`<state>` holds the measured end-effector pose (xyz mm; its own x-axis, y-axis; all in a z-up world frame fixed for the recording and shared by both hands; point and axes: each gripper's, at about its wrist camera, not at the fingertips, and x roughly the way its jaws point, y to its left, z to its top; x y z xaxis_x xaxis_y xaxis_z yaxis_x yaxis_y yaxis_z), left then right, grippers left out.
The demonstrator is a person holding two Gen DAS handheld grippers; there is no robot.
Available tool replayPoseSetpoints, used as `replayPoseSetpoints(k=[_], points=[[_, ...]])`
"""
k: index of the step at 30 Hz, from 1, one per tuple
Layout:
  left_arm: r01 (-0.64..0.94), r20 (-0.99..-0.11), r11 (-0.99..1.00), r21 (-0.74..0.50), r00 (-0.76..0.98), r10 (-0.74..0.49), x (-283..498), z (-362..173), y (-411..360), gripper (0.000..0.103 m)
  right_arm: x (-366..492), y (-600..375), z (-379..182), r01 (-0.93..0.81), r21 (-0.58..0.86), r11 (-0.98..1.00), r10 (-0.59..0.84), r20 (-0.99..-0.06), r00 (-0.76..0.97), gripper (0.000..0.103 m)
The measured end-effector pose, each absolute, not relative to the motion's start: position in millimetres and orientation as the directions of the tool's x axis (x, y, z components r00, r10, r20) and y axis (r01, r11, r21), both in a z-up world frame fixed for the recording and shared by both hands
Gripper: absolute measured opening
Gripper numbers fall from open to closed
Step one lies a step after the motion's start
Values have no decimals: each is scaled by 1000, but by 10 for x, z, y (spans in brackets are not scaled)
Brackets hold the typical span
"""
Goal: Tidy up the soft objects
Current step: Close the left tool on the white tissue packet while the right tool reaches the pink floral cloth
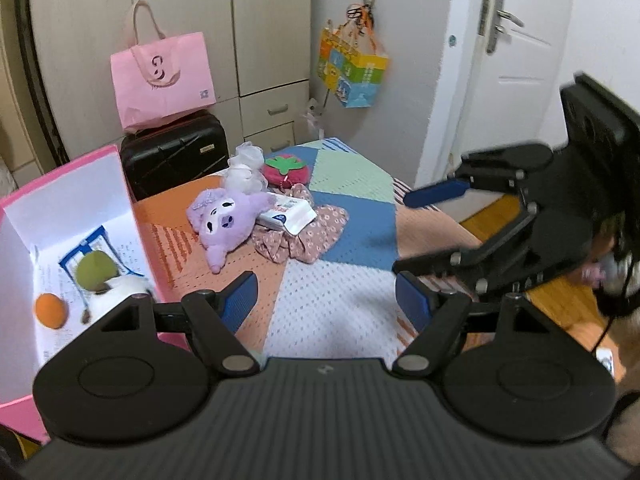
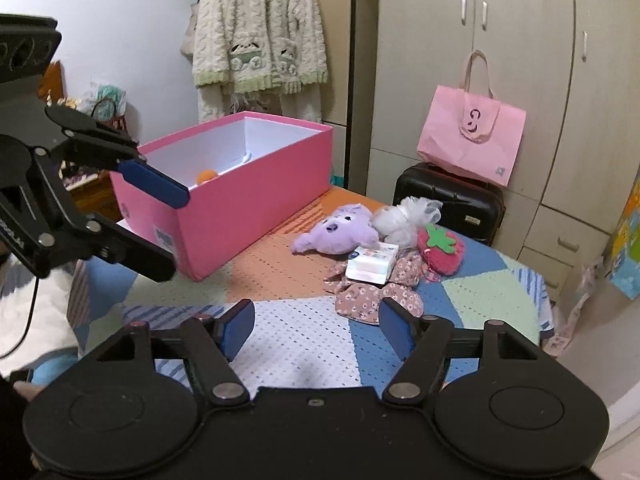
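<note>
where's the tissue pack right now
The tissue pack lies on the floral cloth on the bed, in the middle of both wrist views, between the purple plush and the strawberry plush.

- The pink tote bag [image 2: 472,136], standing on the black suitcase [image 2: 450,200], carries a dark printed mark like a curled figure; no letters can be made out.
- A small square code sits at that bag's lower corner, too small to read.
- The pink box [image 2: 240,200] bears a blue-and-white label near its lower corner; its print is illegible.
- The white packet [image 2: 372,266] beside the purple plush [image 2: 340,234] shows blue print, unreadable.
</note>
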<state>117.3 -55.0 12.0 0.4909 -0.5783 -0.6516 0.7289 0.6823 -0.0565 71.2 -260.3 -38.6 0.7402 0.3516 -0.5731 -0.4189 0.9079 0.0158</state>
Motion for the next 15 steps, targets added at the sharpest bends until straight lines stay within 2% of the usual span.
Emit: replayPoseSetpoints(k=[8,15], points=[[673,-675,717,-184,444,-589,1674,-206,-921,75,1022,-2552,-736,-427,-79,901,310,-570,761,79],[580,-693,777,-245,456,-559,2111,-499,-1143,74,1306,-2589,-840,-453,-153,878,306,-549,778,85]])
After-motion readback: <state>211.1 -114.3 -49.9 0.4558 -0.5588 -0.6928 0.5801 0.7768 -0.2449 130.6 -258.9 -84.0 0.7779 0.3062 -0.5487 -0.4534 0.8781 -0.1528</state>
